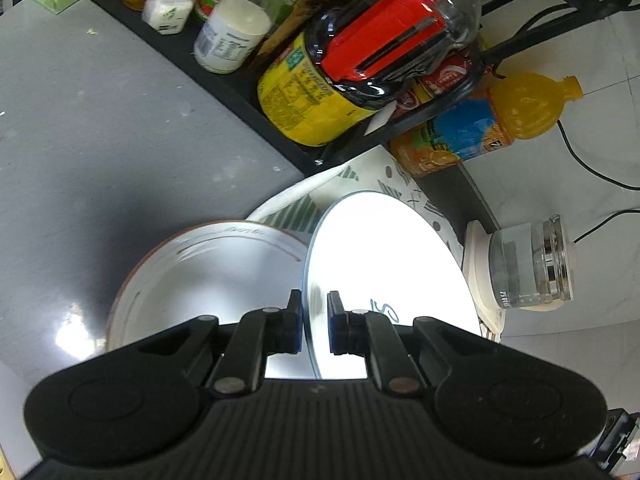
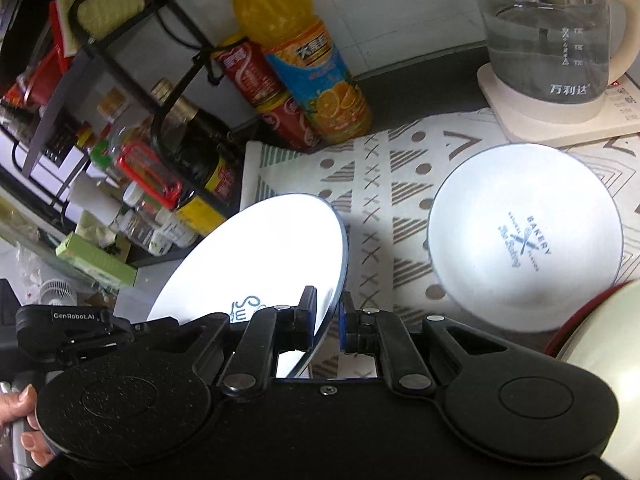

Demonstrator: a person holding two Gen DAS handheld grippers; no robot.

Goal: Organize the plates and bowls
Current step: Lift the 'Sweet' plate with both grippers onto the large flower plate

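Observation:
A white plate with blue lettering (image 1: 384,264) is held tilted above the counter by both grippers. My left gripper (image 1: 315,322) is shut on its rim. My right gripper (image 2: 327,320) is shut on the opposite rim of the same white plate (image 2: 256,256). A brown-rimmed white plate (image 1: 200,276) lies on the grey counter just left of the held plate. A white bowl printed "BAKERY" (image 2: 524,236) sits on the patterned mat (image 2: 384,168) to the right. A red-rimmed cream dish (image 2: 600,328) shows at the right edge.
A black rack (image 1: 224,80) with jars and bottles stands behind. An orange juice bottle (image 2: 304,52) and red cans (image 2: 264,92) stand at the mat's far edge. A glass kettle (image 2: 548,36) on its cream base sits far right. Bare grey counter (image 1: 100,140) lies left.

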